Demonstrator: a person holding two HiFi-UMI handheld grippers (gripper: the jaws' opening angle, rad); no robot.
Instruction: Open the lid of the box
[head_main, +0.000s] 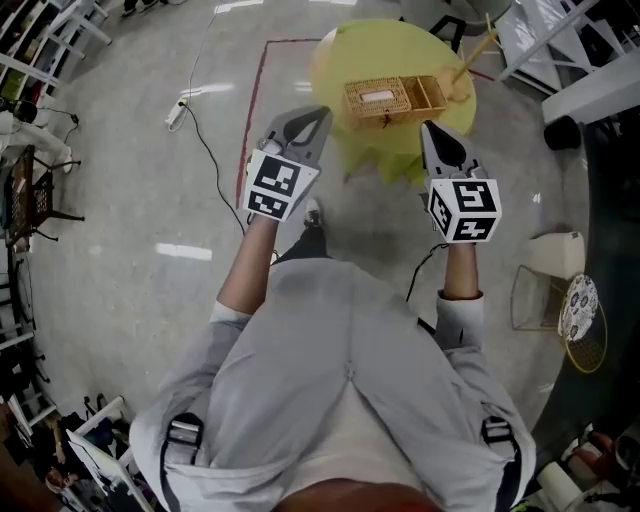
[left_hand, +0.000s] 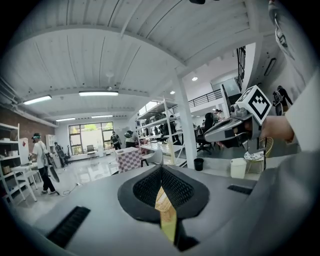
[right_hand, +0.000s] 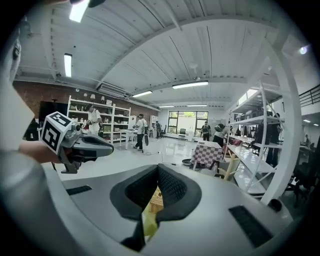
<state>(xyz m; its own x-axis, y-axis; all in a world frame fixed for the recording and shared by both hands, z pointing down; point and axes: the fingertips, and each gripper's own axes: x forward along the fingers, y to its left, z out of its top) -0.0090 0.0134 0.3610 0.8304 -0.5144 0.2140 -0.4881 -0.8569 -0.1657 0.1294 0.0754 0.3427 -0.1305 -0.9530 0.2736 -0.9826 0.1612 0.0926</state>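
Wicker box (head_main: 390, 98) stands on the round yellow worktop (head_main: 345, 55), in front of the person and a little to the right side. From the head view I cannot tell for sure if its lid is flat down; a pale patch shows on its top, and a smaller woven part lies at its right end.

Both tools hang in the air on the near side of the worktop, apart from the box and not touching it. The left gripper (head_main: 316, 114) points toward the box's left end and the right gripper (head_main: 432, 128) toward its right end, so I judge that the person is lining up for the approach.

The left fingers (left_hand: 145, 187) are pressed together with nothing between them; only a slice of the yellow top and some wicker shows below the tips. The right fingers (right_hand: 175, 187) are also clenched and empty. They probably must spread before they can catch the lid's edge.
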